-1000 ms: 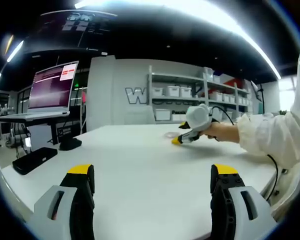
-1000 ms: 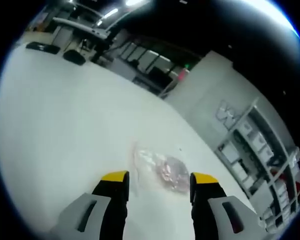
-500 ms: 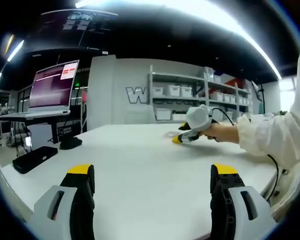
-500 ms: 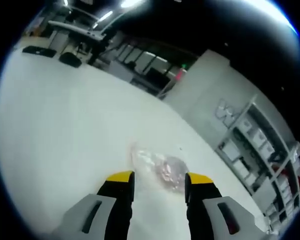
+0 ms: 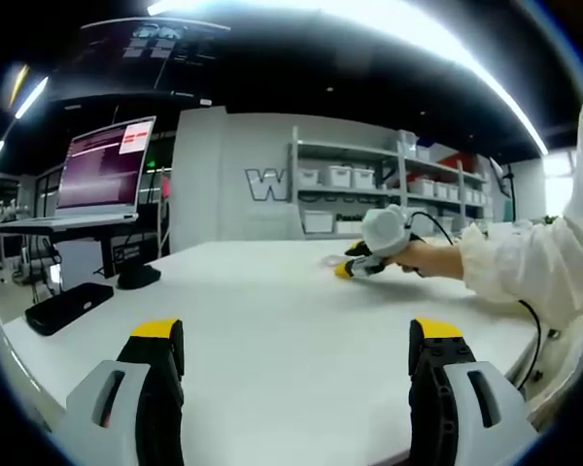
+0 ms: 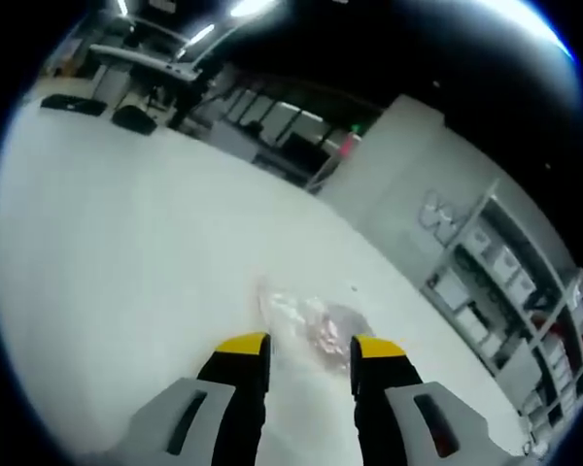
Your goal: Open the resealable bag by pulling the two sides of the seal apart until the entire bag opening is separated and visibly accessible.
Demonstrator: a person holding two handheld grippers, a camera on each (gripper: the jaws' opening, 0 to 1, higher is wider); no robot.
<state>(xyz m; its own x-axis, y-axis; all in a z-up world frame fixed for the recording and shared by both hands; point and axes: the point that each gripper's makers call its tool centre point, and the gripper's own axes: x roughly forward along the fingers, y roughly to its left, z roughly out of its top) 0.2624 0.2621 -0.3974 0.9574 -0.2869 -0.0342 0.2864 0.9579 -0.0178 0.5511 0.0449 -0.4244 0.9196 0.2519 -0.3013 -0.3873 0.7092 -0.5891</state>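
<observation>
While the left gripper [image 5: 291,349] idles apart, the right gripper [image 6: 308,346] straddles the bag [image 6: 306,320].

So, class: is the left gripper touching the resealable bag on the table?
Apart. In the left gripper view, the left gripper hangs open above bare table, while the bag lies far off by the right gripper.

Left gripper [image 5: 296,359]: two grey moulded jaws, black inner faces, yellow caps at the tips. Right gripper [image 6: 309,351]: same build, grey shells with slotted recesses, black inner faces, yellow tips; seen from the left gripper view, it has a white rounded housing and a black cable trailing back. The person's sleeve [image 5: 530,267], beside that housing, is white, loose and creased.
</observation>
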